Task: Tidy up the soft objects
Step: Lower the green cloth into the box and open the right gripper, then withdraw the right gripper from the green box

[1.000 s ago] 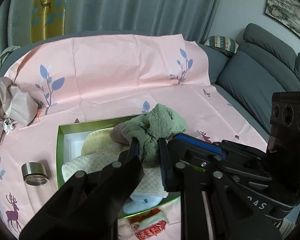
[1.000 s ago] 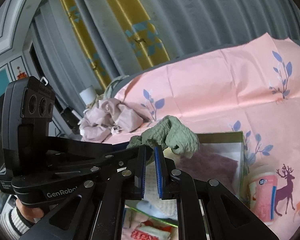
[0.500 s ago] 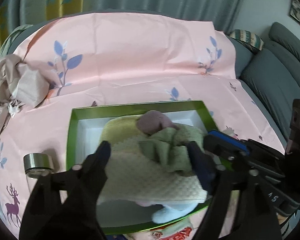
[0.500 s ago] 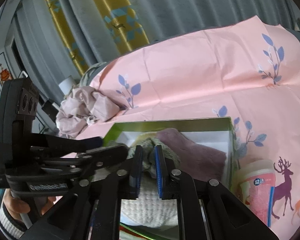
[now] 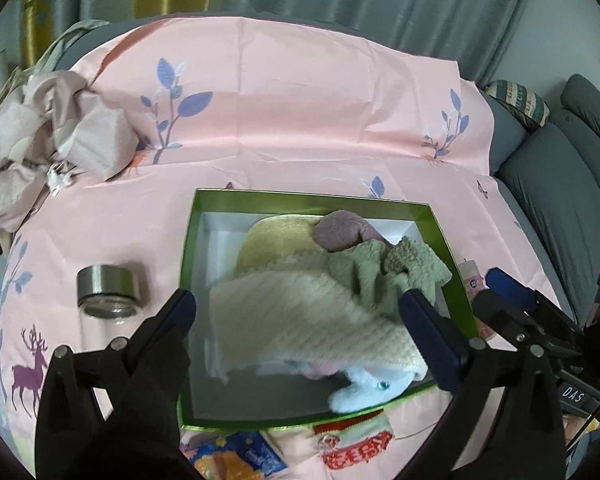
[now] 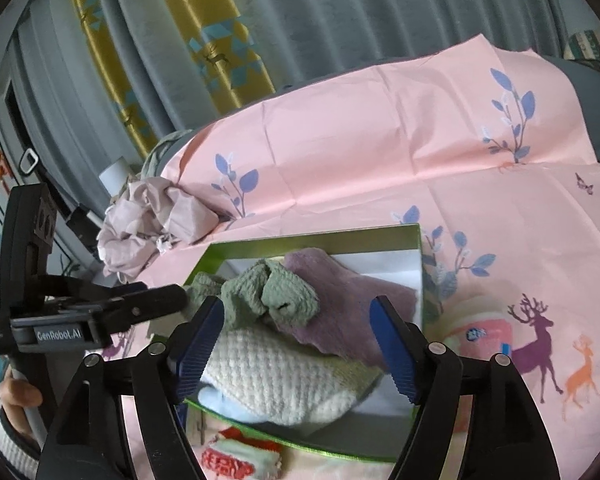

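A pink cloth (image 5: 300, 112) covers the surface. At far left lies a crumpled rag (image 5: 40, 140); nearer, a steel-capped jar (image 5: 107, 290). In the middle sits a green box (image 5: 188, 256). A second ago the left gripper (image 5: 296, 312) pinched the green towel (image 5: 380, 276) above the box; now its jaws are spread wide and the towel lies inside, atop a cream towel (image 5: 300, 312) and a mauve one (image 5: 340, 232). The right gripper (image 6: 296, 332), pressed together before, is also spread, empty.

The right tool (image 6: 296, 344) hangs with jaws spread over the green cloth (image 6: 268, 300), which lies on towels inside the green box (image 6: 418, 264).
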